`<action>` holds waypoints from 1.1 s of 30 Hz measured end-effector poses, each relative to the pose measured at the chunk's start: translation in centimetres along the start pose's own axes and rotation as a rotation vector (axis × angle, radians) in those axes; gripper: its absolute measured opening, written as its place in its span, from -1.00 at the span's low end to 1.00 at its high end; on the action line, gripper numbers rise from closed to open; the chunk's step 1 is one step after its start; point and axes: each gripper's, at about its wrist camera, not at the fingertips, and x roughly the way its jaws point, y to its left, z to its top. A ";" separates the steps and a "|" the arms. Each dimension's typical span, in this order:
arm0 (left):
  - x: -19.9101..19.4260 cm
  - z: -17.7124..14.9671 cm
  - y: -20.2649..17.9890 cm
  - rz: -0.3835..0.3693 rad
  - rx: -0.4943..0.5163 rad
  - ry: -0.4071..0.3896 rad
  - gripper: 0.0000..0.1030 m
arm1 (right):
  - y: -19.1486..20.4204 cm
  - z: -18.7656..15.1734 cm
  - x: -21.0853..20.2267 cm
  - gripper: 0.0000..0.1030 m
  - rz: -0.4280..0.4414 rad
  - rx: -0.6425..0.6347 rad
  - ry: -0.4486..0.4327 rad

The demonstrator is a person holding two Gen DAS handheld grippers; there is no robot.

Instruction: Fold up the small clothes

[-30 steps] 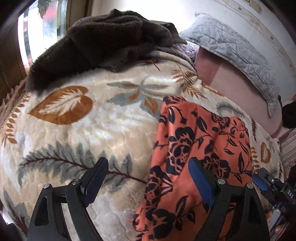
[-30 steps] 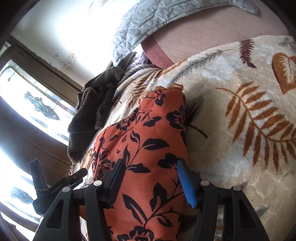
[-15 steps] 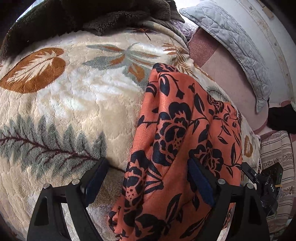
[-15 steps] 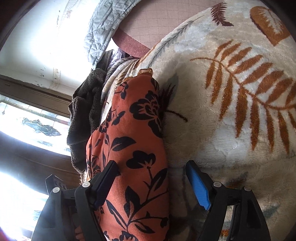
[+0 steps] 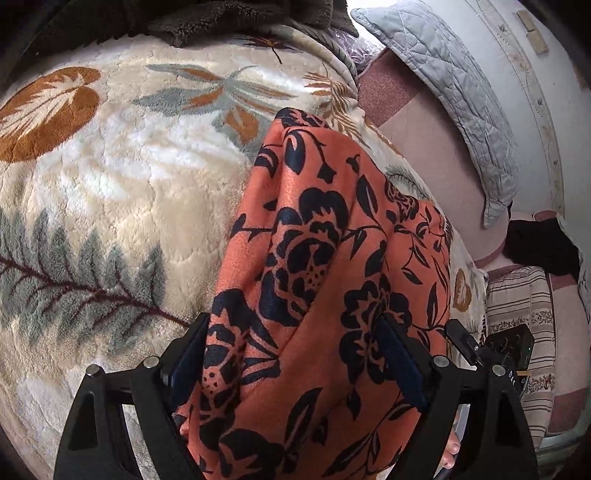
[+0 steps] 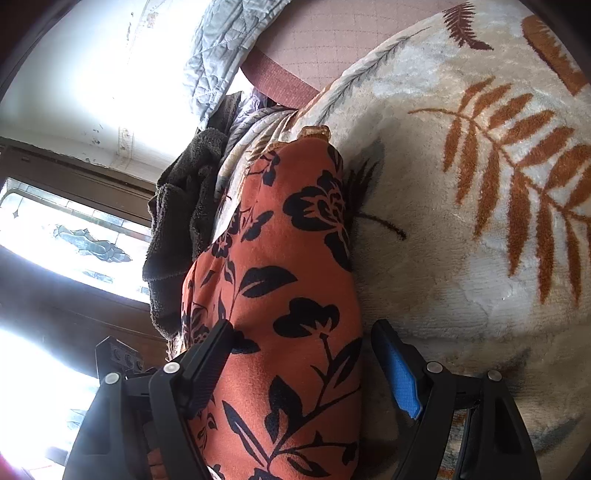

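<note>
An orange garment with a black flower print (image 5: 317, 236) lies in a long strip on the cream leaf-patterned blanket (image 5: 110, 184). My left gripper (image 5: 295, 354) is open wide just over the garment's near end. The cloth fills the gap between its fingers, and the pads do not squeeze it. In the right wrist view the same garment (image 6: 295, 258) runs away from me. My right gripper (image 6: 306, 358) is open: its left finger lies against the cloth and its blue pad (image 6: 402, 384) stands clear of the cloth's edge, over the blanket (image 6: 461, 221).
A dark brown fleece (image 5: 221, 18) is heaped at the blanket's far end, below a window (image 6: 55, 236). A grey quilted pillow (image 5: 461, 92) leans on the wall above a pink sheet (image 5: 436, 155). A striped cushion (image 5: 517, 314) lies to the right.
Both grippers sank and tipped down toward the garment. The left one came over the cloth, which now lies between its fingers. The right jaws spread wider, its blue pad coming off the cloth.
</note>
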 end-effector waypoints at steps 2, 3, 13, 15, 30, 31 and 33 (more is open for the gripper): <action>0.1 0.0 -0.2 0.013 0.003 -0.009 0.67 | 0.0 -0.1 0.1 0.56 0.004 -0.002 0.003; 0.0 0.0 -0.2 0.028 0.003 -0.017 0.60 | 0.1 -0.1 0.2 0.56 0.003 -0.005 0.005; -3.6 -0.3 -2.8 0.292 0.136 -0.238 0.56 | 3.8 0.1 -4.1 0.55 -0.081 -0.174 -0.178; -4.2 -0.4 -3.1 0.356 0.160 -0.283 0.56 | 4.9 -0.1 -4.8 0.45 -0.062 -0.226 -0.205; -4.3 -0.6 -4.0 0.531 0.248 -0.353 0.56 | 5.6 -1.0 -2.0 -0.05 -0.050 -0.262 -0.106; -4.2 -0.6 -4.0 0.531 0.249 -0.353 0.56 | 5.9 -1.0 -2.4 -0.05 -0.041 -0.273 -0.118; -4.1 -0.6 -4.2 0.537 0.253 -0.355 0.56 | 6.5 -1.2 -2.7 -0.05 -0.028 -0.287 -0.128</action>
